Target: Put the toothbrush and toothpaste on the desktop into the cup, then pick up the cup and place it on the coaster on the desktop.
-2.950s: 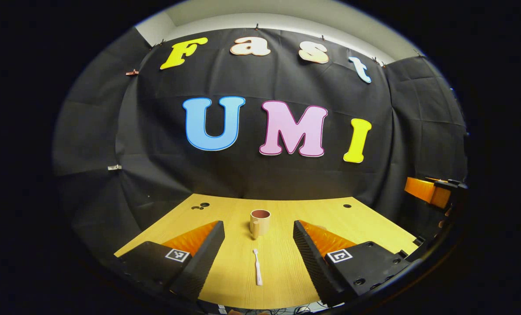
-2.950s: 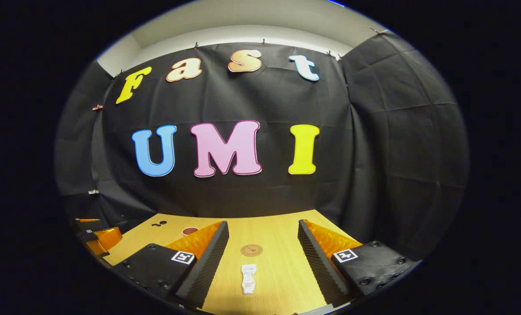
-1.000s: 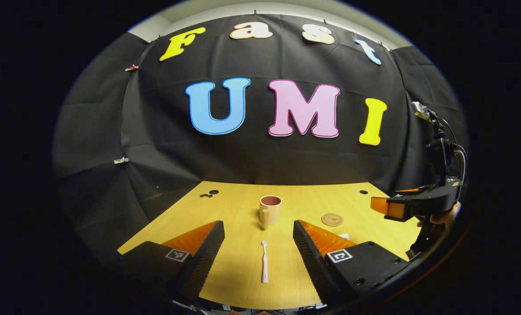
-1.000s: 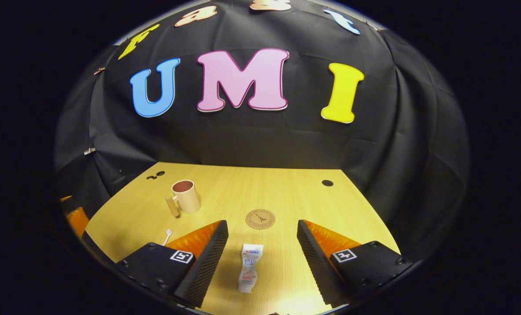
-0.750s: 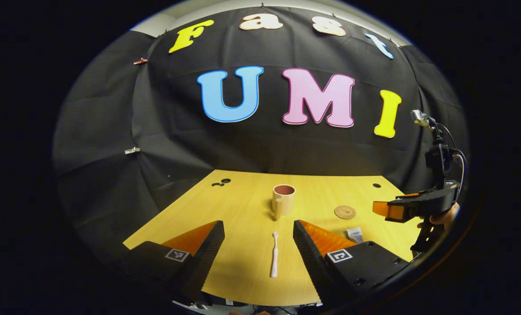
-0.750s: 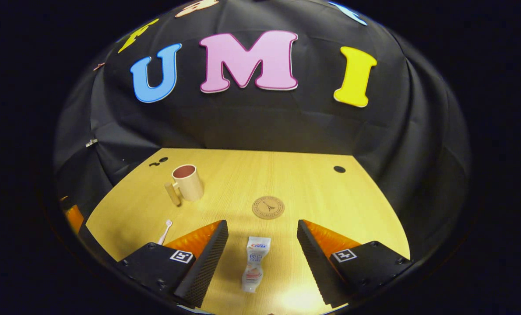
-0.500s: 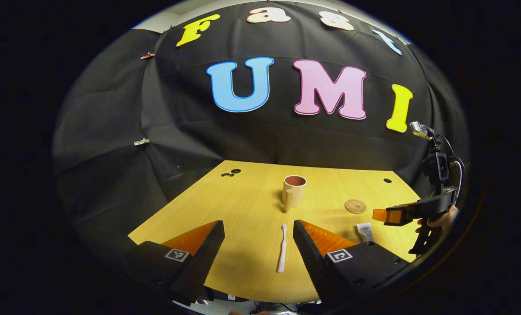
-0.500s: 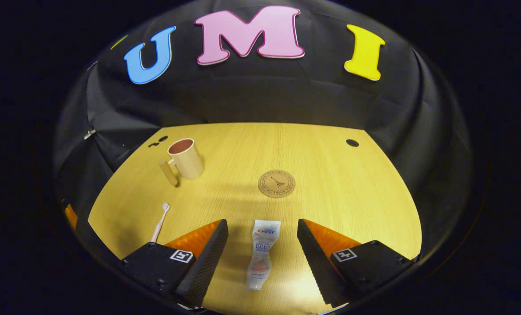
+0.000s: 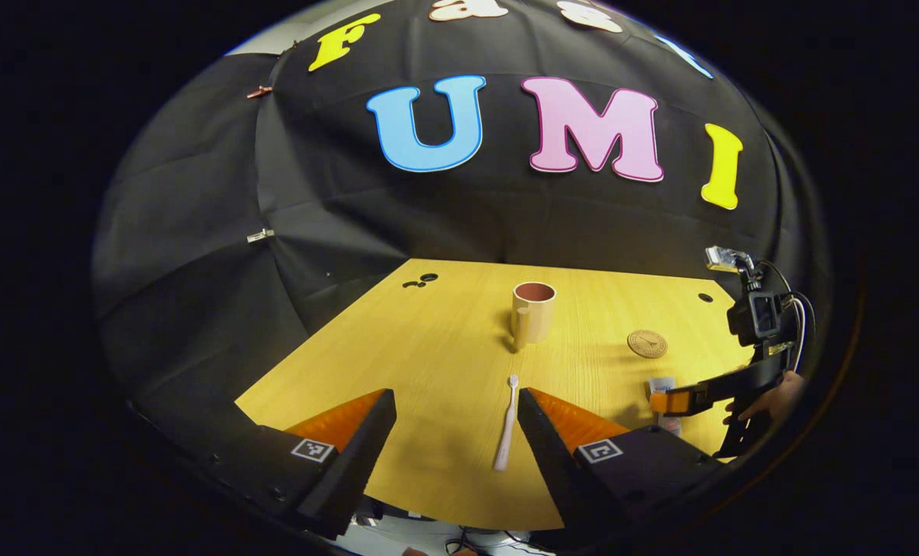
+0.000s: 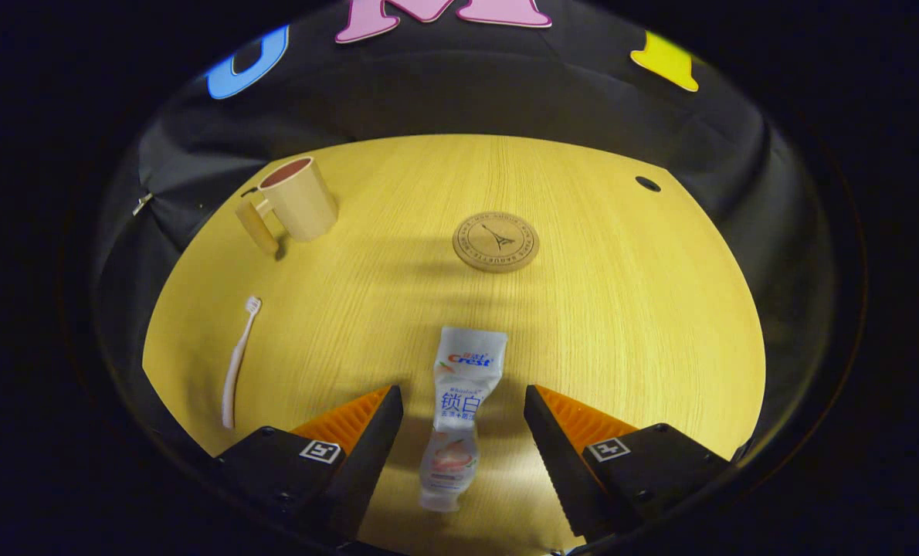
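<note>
A pale pink toothbrush (image 9: 505,423) lies on the wooden desktop (image 9: 428,347), head away from me, just inside the right finger of my open left gripper (image 9: 453,401). A beige cup (image 9: 532,313) with a dark red inside stands upright beyond it. In the right gripper view a white toothpaste tube (image 10: 458,413) lies flat, its cap end between the fingers of my open right gripper (image 10: 463,398), untouched. The toothbrush (image 10: 238,361) lies far left, the cup (image 10: 296,201) back left. The round cork coaster (image 10: 496,242) sits beyond the tube. The right gripper (image 9: 687,399) hangs low over the tube (image 9: 662,386).
A hand (image 9: 768,401) holds the right gripper at the desk's right edge, with a small camera rig (image 9: 753,309) above it. The coaster (image 9: 647,344) lies right of the cup. Small dark holes (image 9: 419,281) mark the desk's far left, another (image 10: 647,184) the far right. Black cloth surrounds the desk.
Both grippers have moved forward and tilted down toward the desk. The right one has come low over the toothpaste, whose cap end now lies between its fingers. The toothbrush now lies near the left gripper's right finger.
</note>
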The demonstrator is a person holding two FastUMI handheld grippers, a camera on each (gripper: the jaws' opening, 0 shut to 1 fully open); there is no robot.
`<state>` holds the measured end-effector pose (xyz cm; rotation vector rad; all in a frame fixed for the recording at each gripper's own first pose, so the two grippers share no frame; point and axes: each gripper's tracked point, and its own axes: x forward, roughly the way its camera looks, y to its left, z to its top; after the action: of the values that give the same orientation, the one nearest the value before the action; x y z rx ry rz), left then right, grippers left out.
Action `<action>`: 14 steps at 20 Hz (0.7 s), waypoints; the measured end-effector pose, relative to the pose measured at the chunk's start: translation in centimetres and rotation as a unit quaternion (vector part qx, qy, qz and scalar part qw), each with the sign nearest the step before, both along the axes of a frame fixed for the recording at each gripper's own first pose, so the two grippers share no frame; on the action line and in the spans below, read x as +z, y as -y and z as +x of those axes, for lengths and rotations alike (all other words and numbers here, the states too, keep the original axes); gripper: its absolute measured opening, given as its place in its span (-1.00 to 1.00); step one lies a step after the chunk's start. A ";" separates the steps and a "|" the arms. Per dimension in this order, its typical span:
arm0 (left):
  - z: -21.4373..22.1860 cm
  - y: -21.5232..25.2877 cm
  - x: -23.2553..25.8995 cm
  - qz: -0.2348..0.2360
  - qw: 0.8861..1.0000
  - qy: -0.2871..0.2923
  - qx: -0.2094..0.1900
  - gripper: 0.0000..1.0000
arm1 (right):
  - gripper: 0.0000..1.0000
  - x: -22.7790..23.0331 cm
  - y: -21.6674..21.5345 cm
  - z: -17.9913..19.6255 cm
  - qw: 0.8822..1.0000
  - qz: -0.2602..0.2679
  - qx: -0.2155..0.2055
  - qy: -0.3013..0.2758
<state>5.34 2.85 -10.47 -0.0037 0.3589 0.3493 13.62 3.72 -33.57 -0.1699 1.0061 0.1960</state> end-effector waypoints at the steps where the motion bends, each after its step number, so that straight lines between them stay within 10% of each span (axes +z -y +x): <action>1: -0.1 -0.1 -0.1 -0.002 1.000 -0.004 0.002 0.97 | 0.96 -0.5 0.2 -0.2 1.000 -0.004 0.001 -0.009; 7: 0.9 1.1 -0.8 -0.005 1.000 -0.025 0.005 0.97 | 0.94 -2.0 0.4 -0.5 0.999 -0.016 0.008 -0.039; 14: 1.7 1.4 -1.0 -0.001 0.999 -0.031 -0.014 0.99 | 0.22 -2.2 -0.1 -0.7 0.998 -0.023 0.004 -0.056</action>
<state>6.99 1.42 -11.42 0.0100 0.4195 0.3217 12.97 3.85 -35.75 -0.2066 1.1218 0.1909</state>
